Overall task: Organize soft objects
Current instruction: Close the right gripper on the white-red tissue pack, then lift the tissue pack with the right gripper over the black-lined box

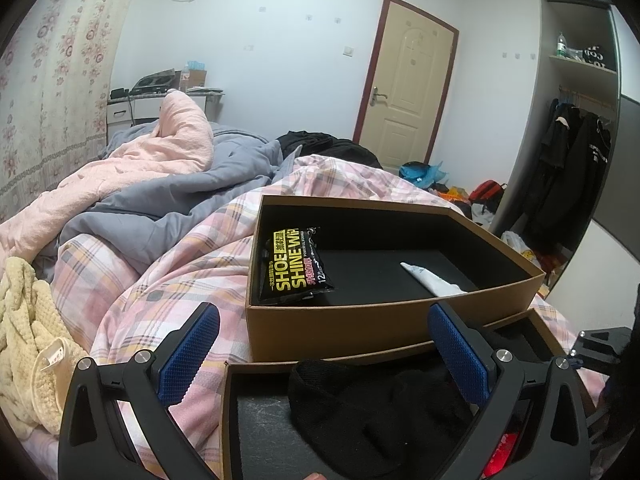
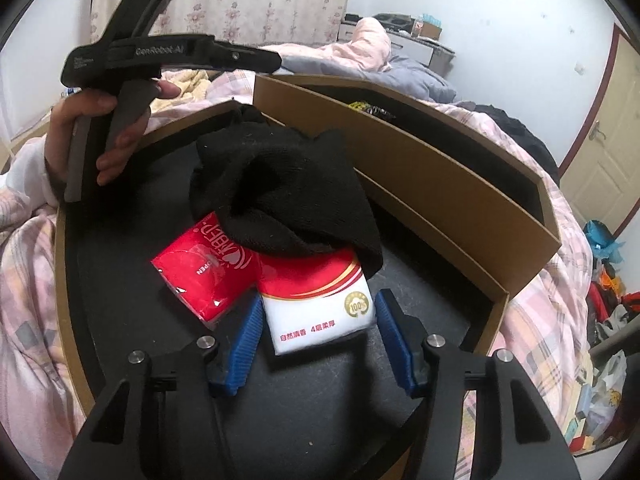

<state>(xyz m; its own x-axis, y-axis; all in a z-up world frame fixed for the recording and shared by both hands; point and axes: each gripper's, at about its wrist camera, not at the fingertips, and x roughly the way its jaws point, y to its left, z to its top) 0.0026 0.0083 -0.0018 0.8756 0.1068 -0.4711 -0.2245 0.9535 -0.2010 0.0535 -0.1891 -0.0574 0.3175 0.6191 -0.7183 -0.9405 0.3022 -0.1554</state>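
Two brown boxes with black insides sit on the bed. The near box holds a black knit hat, which lies over a red tissue pack and a white-and-red tissue pack. My right gripper points down into this box, and its blue pads touch the two sides of the white-and-red pack. My left gripper hovers over the same box with its jaws wide open and nothing between them. The hat lies just below it. The far box holds a black shoe-wipes pack and a white tube.
A cream waffle towel lies on the plaid quilt to the left. Pink and grey duvets are heaped behind it. A person's hand grips the left tool's handle. Clutter covers the floor by the door and the wardrobe.
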